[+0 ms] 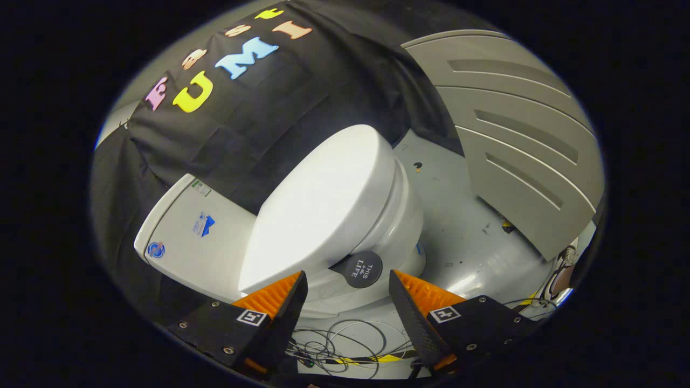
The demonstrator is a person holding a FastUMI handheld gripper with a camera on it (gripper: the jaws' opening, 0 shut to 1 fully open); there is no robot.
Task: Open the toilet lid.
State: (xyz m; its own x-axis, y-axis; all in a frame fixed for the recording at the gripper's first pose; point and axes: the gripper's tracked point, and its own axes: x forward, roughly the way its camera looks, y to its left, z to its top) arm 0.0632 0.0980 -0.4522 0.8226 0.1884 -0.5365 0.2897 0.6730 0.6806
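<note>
The gripper (347, 283) is released, fingers spread and holding nothing; the glossy white plastic toilet lid (323, 205) lies just ahead, slightly raised off the seat.

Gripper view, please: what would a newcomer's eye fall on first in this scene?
The white toilet lid stands out first, closed over the bowl just beyond the fingers. Next comes the round black handle tab at the lid's edge, sitting just ahead of the open gripper, between its spread fingertips and not yet touched. Beside the toilet, a grey slotted panel leans on the pale floor.
</note>
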